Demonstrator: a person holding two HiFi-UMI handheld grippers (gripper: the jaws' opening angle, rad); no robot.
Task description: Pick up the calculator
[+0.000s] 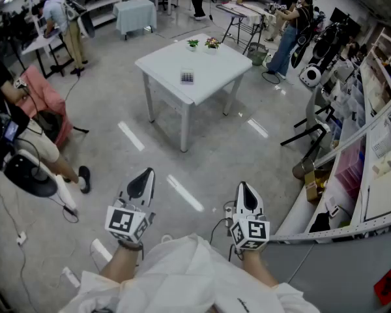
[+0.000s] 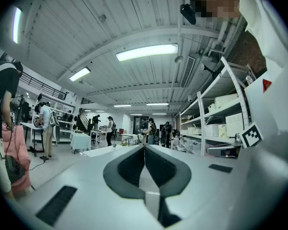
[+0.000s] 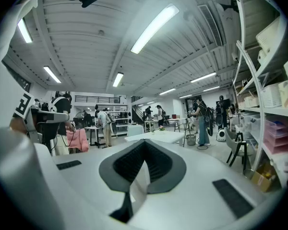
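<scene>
The calculator (image 1: 187, 77) is a small dark slab lying on a white square table (image 1: 212, 70) far ahead in the head view. Two small potted plants (image 1: 202, 44) stand at the table's far corner. My left gripper (image 1: 147, 173) and right gripper (image 1: 241, 186) are held close to my body over the floor, well short of the table, both pointing towards it. The left gripper (image 2: 144, 146) has its jaws shut with nothing between them. The right gripper (image 3: 144, 142) is shut and empty too. The table (image 3: 158, 137) shows small beyond the right jaws.
Metal shelving (image 1: 371, 142) with boxes runs along the right side, with a black stool (image 1: 309, 132) in front of it. A pink-draped chair (image 1: 42, 100) and a seated person are at the left. Several people stand at tables at the back. Grey floor lies between me and the table.
</scene>
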